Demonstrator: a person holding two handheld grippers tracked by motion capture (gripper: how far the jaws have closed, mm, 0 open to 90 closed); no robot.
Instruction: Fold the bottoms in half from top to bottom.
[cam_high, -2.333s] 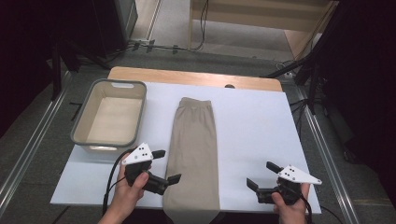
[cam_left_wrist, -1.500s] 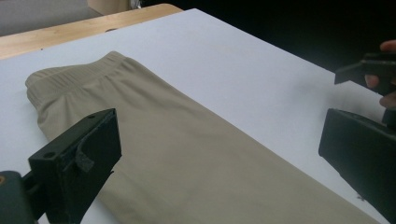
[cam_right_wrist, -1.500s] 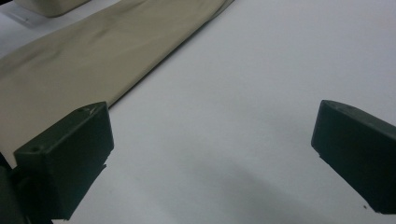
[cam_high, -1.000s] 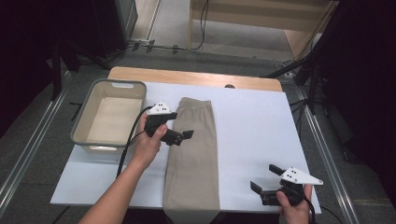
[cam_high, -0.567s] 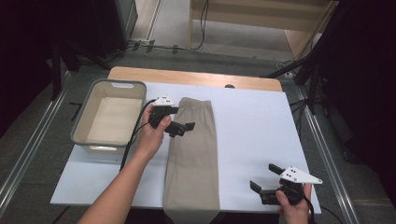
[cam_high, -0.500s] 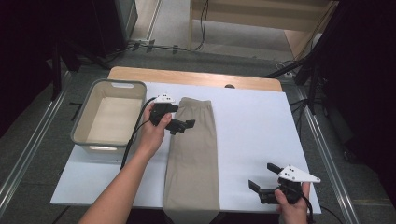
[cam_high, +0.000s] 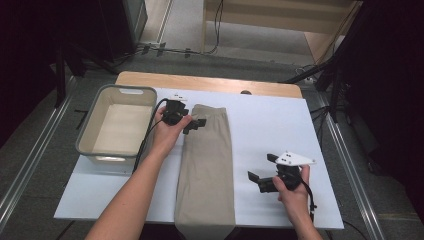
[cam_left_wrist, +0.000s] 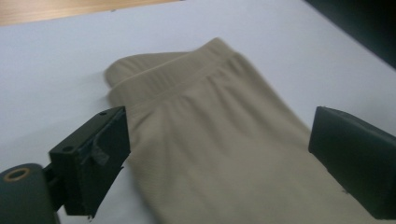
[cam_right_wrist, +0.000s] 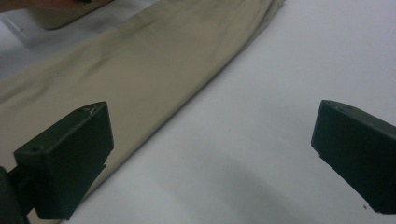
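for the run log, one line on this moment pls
left gripper: open, jaws just closing slightly, at trousers waistband | right gripper: open, beside trousers | bin: empty

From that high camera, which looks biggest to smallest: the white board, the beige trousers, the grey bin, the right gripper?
1. White board, by far the largest.
2. Folded beige trousers.
3. Grey bin, looking only a little smaller than the trousers.
4. Right gripper, smallest.

No text, label, brand, number or sign can be read anywhere in these views.
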